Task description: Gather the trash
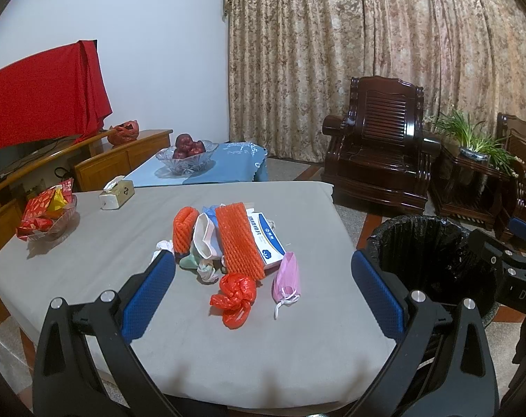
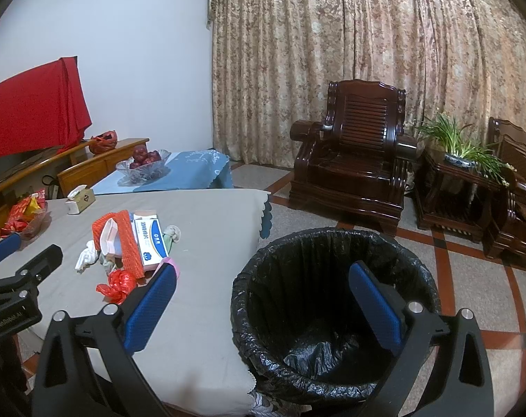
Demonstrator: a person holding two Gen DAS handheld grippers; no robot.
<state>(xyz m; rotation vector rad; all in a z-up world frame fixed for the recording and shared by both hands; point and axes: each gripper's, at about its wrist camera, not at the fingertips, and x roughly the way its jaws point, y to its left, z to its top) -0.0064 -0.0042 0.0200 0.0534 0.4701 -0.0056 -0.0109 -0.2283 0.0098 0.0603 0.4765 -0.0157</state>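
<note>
Trash (image 1: 228,243) lies piled mid-bench (image 1: 89,260), untouched. Both claws gape empty: left claw (image 1: 263,292) before the pile, right claw (image 2: 263,309) over the bin (image 2: 332,243). Next step likely: grasp the nearest red bag (image 1: 233,295).

Right gripper (image 2: 263,295), fingers spread wide, at lower centre; black-lined trash bin (image 2: 336,309) lower right, beside the grey-covered table (image 2: 207,278); trash pile at centre left: orange foam net (image 2: 129,243), cotton-pad box (image 2: 151,241), red plastic bag (image 2: 118,285); left gripper (image 2: 16,271) at left edge.
</note>
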